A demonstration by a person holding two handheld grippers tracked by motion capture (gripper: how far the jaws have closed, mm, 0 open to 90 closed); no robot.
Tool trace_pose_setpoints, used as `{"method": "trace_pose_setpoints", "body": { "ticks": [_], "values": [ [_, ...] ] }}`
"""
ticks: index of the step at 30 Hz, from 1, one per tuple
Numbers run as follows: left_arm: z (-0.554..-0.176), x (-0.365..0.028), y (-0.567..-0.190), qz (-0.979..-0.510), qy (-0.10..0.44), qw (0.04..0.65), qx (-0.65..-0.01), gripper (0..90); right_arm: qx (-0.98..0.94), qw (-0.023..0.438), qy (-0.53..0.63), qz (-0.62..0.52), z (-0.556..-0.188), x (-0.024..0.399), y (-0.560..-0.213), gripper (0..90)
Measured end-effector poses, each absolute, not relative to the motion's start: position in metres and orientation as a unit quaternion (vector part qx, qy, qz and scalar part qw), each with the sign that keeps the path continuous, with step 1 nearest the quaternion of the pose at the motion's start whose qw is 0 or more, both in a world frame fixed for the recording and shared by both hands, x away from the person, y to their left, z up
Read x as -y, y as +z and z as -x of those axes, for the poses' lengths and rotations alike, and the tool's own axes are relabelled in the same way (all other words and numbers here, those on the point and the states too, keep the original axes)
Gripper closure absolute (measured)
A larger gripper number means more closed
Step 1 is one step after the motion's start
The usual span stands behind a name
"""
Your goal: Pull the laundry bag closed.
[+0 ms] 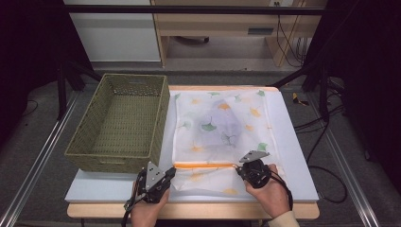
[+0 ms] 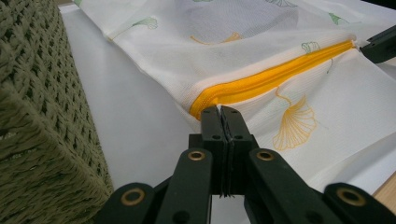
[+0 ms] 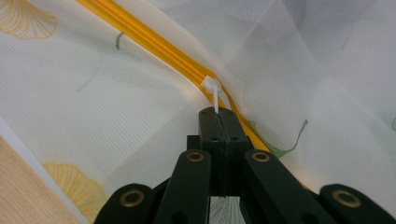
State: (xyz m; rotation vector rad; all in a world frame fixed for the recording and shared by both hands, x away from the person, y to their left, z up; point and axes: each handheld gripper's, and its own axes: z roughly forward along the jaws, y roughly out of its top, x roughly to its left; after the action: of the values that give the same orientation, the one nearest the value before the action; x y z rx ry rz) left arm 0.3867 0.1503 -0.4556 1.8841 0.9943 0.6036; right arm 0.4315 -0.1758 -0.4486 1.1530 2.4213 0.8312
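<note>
1. A white mesh bag (image 1: pixel 220 135) printed with ginkgo leaves lies flat in the middle of the high view, on a white table (image 1: pixel 295 156); something dark shows faintly through its mesh near the centre.
2. An orange zipper (image 1: pixel 204 165) runs across the bag's lower part, between the two grippers.
3. The left gripper (image 1: pixel 166 174), lower left of centre in the high view, sits at the zipper's left end. In the left gripper view its jaws are pressed together on the bag's edge, right at the end of the zipper (image 2: pixel 266 83).
4. The right gripper (image 1: pixel 240 171), lower right of centre, sits at the zipper's right end. In the right gripper view its jaws are closed on the white zipper pull (image 3: pixel 212 93).
5. A woven green basket (image 1: pixel 120 123) fills the left part of the table, its side touching or just beside the bag's left edge; it rises close beside the left gripper.
6. A hand (image 1: pixel 269 194) holds the right gripper from the bottom edge.
</note>
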Motion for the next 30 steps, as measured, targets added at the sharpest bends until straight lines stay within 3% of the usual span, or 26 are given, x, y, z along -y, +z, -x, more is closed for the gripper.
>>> {"method": "trace_pose_setpoints", "body": {
  "ticks": [30],
  "values": [
    [-0.387, -0.152, -0.457, -0.761, 0.244, 0.445, -0.403, 89.0, -0.839, 0.165, 0.287, -0.433, -0.428, 0.201, -0.456, 90.0]
  ]
}}
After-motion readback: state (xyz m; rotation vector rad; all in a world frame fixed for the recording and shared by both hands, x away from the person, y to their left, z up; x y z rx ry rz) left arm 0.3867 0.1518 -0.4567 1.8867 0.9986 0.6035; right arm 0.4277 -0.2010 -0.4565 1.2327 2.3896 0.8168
